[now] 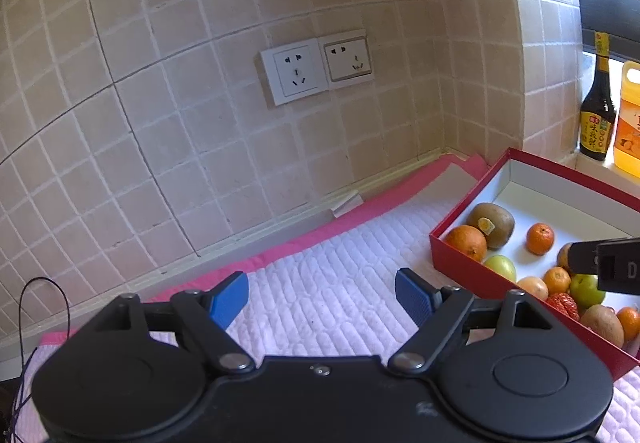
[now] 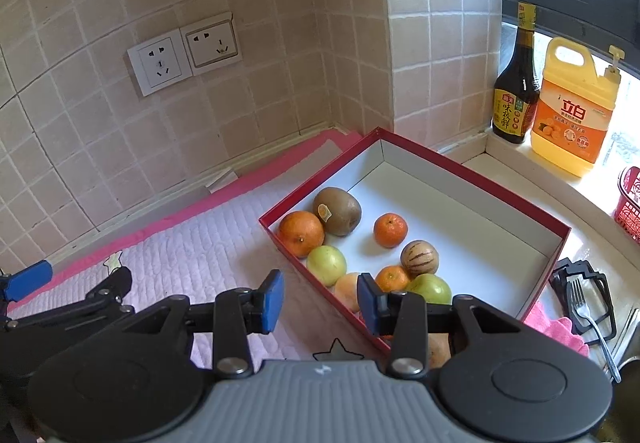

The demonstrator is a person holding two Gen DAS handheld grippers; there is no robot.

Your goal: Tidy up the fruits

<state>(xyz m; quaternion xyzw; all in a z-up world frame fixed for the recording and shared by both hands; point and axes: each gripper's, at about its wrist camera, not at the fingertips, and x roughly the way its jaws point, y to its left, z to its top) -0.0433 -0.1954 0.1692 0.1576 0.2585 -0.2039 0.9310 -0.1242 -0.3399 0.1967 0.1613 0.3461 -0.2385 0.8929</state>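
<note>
Fruits [image 2: 352, 243] lie bunched at the near-left end of the red box [image 2: 460, 167], centre of the right wrist frame — kiwi [image 2: 338, 209], oranges, green apples. Right claw [image 2: 320, 301] hangs over the box's near edge, jaws partly apart, empty; left claw [image 1: 322, 297] gapes wide over the pink mat [image 1: 320, 263].

Fruit box to the right of my mat, bottles behind it.

On my tabletop [image 2: 500, 179] the mat [image 2: 192, 255] lies left of the box [image 2: 472, 179], which holds the fruit in its near end: kiwi [image 2: 338, 211] behind an orange [image 2: 301, 233], a melon [image 2: 419, 258] to their right. Two bottles [image 2: 516, 91] stand on the sill behind; a fork [image 2: 588, 317] lies right of the box; sockets [image 2: 184, 53] sit on the wall behind the mat.
</note>
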